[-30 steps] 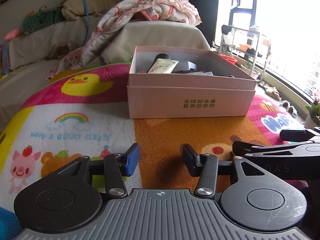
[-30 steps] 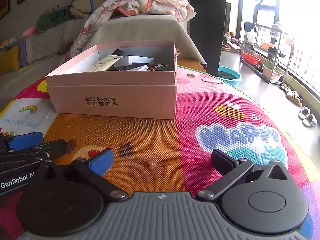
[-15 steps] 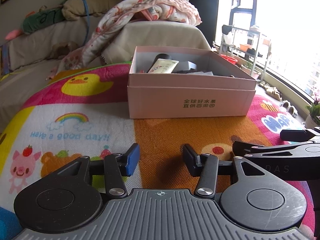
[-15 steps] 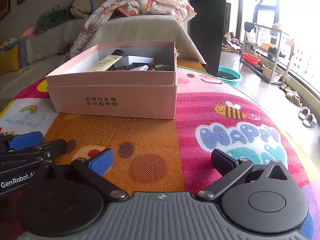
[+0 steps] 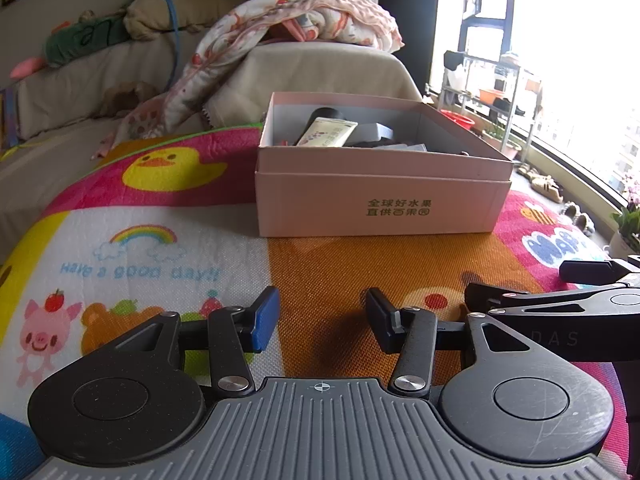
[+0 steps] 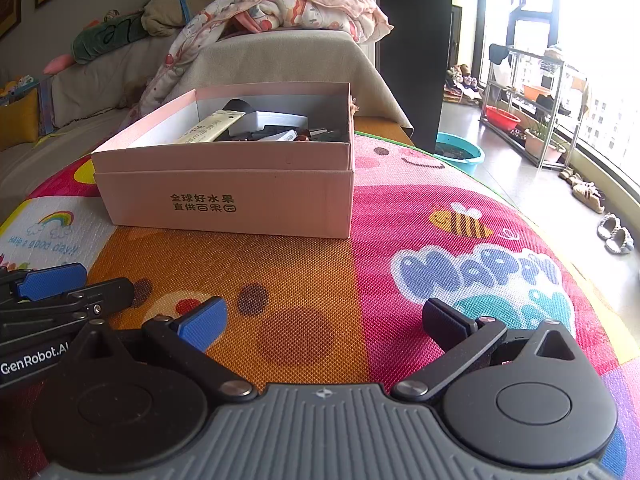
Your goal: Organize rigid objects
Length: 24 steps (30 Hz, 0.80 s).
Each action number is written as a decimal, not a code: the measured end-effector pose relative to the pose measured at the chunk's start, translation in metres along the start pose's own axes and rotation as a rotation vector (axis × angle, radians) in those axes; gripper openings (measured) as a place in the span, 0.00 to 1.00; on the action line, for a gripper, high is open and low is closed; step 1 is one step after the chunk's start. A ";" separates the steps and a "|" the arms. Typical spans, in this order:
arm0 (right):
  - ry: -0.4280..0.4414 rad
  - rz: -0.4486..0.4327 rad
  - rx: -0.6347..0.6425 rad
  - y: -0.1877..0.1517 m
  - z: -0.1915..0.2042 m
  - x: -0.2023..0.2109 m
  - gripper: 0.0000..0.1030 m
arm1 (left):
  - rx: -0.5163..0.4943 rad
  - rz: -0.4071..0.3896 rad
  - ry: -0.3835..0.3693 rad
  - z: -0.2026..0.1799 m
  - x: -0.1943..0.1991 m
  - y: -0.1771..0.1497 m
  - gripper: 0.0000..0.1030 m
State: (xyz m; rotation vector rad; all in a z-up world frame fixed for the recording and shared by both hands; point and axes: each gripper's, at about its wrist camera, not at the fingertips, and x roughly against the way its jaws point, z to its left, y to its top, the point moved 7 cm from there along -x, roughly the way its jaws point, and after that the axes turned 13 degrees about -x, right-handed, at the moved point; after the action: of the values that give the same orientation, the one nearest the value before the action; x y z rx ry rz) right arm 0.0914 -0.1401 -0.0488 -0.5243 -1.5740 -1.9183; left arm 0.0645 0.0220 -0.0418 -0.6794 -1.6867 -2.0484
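Note:
An open pink cardboard box (image 5: 380, 204) (image 6: 240, 196) stands on the colourful play mat (image 5: 160, 248) (image 6: 440, 208) ahead of both grippers. It holds a cream tube (image 5: 326, 132) (image 6: 210, 128), a black round object (image 5: 326, 114), a grey case (image 6: 276, 120) and several small dark items. My left gripper (image 5: 322, 320) is open and empty, low over the mat, short of the box. My right gripper (image 6: 324, 322) is open wider and empty, also low over the mat. Each gripper shows at the other view's edge.
A covered sofa (image 5: 100, 76) with a blanket (image 5: 304, 20) and plush toys lies behind the mat. At the right are a metal rack (image 6: 536, 92), a teal basin (image 6: 460, 154), shoes (image 6: 616, 234) on the floor and bright windows.

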 end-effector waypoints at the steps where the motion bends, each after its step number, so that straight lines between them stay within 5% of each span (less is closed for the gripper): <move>1: 0.000 0.000 0.000 0.000 0.000 0.000 1.00 | 0.000 0.000 0.000 0.000 0.000 0.000 0.52; 24: 0.000 0.000 0.000 0.000 0.000 0.000 1.00 | 0.007 -0.001 -0.005 0.000 0.000 0.000 0.52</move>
State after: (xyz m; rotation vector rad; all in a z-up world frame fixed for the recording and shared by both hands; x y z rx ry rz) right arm 0.0912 -0.1402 -0.0489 -0.5240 -1.5736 -1.9188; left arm 0.0643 0.0218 -0.0416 -0.6815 -1.6969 -2.0423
